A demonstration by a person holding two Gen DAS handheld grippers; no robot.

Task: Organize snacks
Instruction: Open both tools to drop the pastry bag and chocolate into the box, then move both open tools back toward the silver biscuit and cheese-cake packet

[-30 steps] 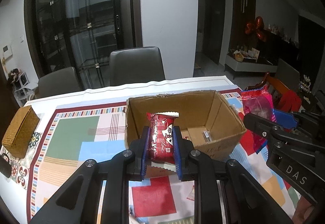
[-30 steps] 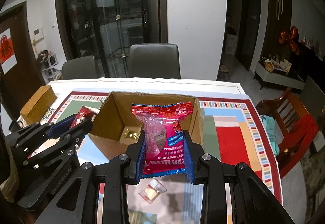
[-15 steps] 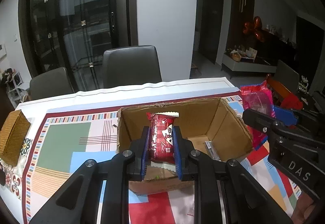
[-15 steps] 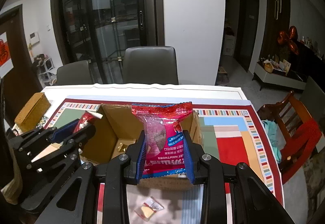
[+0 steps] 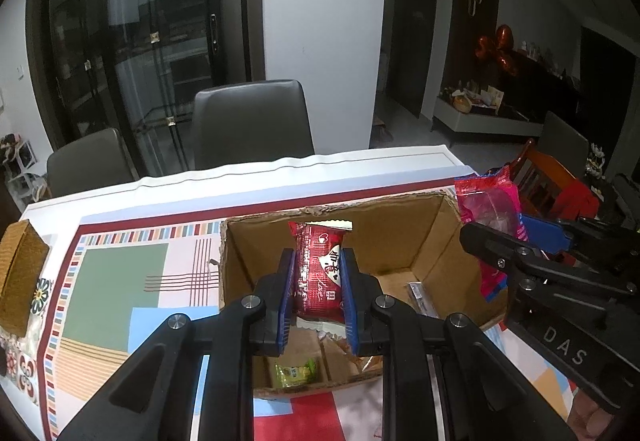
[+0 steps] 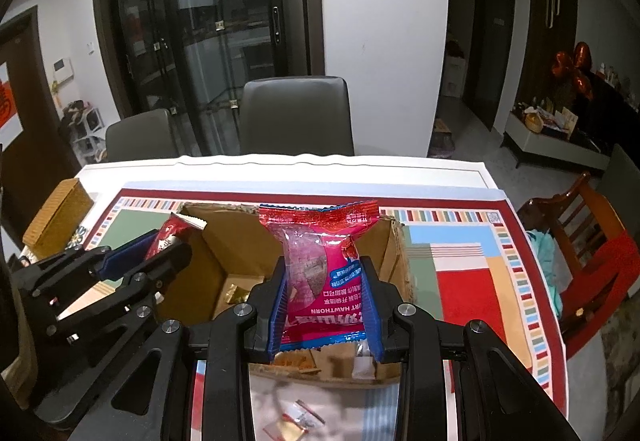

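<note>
While both grippers hang over the open cardboard box (image 5: 400, 241) in the middle of the frame, each one is clamped on a snack. The left gripper (image 5: 318, 291) pinches a small dark red packet (image 5: 320, 273) across its width, standing on end at the centre of the left wrist view, above the box's near half. The right gripper (image 6: 324, 305) has its blue pads (image 6: 278, 309) squeezed on a pink hawthorn packet (image 6: 320, 261), whose crimped top flares out above the jaws at mid-frame of the right wrist view.

Both packets look light, crinkly and slick, I'd say: thin film with something soft or crumbly inside. The pink one bulges and creases between the pads, so a harder squeeze would likely crush the contents rather than improve the hold. Taking these across the flat body, as both grippers do, seems the sensible place; the sealed ends are thin and would probably slip.

A green sweet (image 5: 296, 372) and a silvery wrapper (image 5: 418, 295) lie on the box floor already. More loose wrapped sweets (image 6: 298, 419) sit on the patterned tablecloth (image 6: 460, 257) at the lower middle of the right wrist view, outside the box. A woven box (image 5: 20, 273) rests at the left edge.
</note>
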